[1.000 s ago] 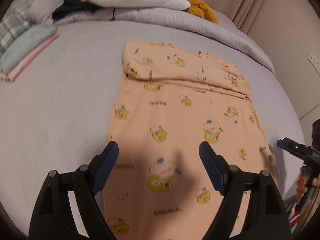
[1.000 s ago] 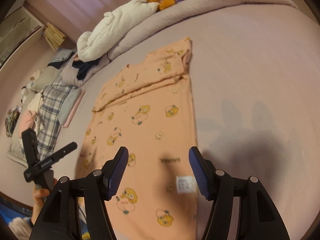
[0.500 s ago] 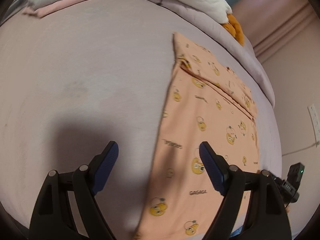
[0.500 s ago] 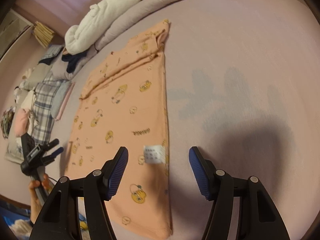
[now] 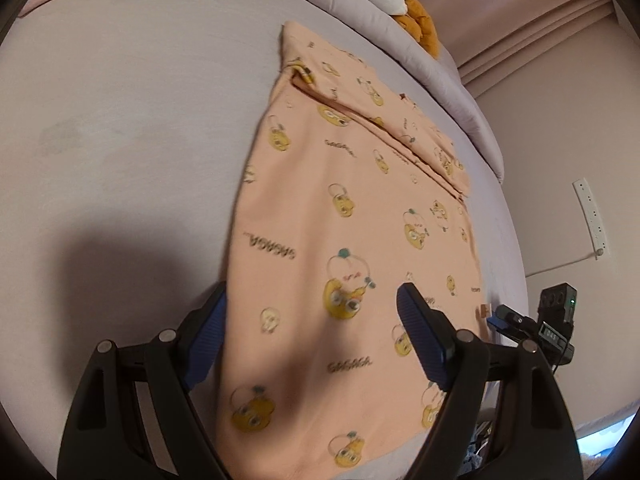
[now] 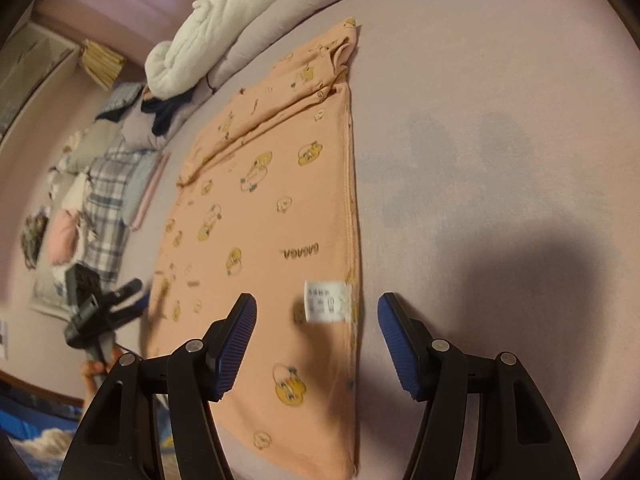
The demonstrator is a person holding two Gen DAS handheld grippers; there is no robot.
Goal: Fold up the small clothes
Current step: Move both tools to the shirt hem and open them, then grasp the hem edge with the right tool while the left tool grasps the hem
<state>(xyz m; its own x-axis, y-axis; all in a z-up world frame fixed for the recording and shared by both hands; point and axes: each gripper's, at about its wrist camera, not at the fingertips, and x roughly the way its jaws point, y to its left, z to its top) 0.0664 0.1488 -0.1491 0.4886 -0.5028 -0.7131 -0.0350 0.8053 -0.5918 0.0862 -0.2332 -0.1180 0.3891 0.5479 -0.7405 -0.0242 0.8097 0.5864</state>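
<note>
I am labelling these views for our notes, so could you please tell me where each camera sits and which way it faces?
Left wrist: on the left gripper, looking down along open jaws at the peach garment's left edge on the bed; the right gripper shows at far right.
Right wrist: on the right gripper, looking down along open jaws at the garment's right edge and white care label; the left gripper and a hand show at left.
Shared: garment, bed, white blanket.

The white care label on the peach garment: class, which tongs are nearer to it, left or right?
Right. The right tongs hang open just before the care label at the peach garment's right edge. The left tongs straddle the opposite edge.
</note>
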